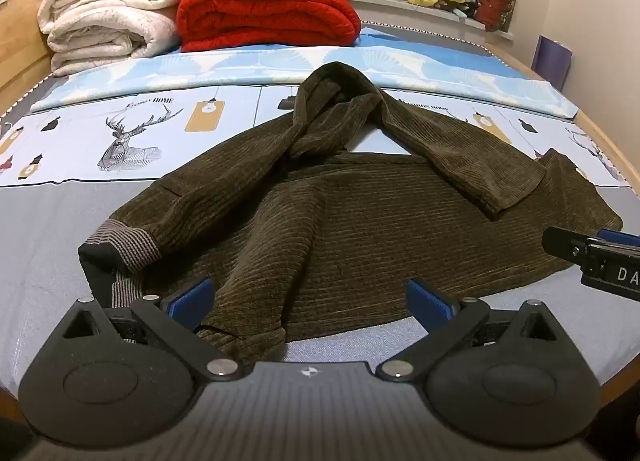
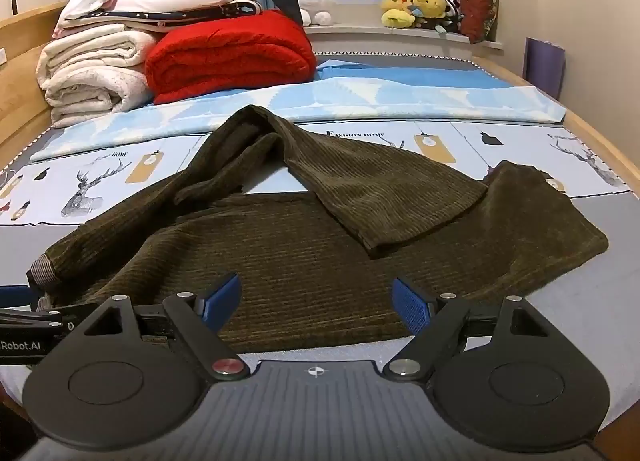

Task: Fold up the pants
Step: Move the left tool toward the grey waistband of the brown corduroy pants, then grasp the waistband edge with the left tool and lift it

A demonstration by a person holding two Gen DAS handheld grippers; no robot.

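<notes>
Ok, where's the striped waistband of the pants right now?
In the left wrist view the striped waistband lies at the left end of the brown corduroy pants, on the grey sheet, just beyond the left gripper.

Far beyond the fingers – a red quilt (image 1: 268, 11) beside rolled white blankets (image 1: 108, 21), yellow plush toys (image 2: 416, 5) on the windowsill, deer-print sheet (image 1: 132, 141) on the bed.

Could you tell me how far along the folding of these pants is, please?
Done: the brown corduroy pants lie on the bed, one leg already flopped back across the other. In hand: nothing; the left gripper and the right gripper hover open over the near edge. Left: smoothing the legs together, then folding.
</notes>
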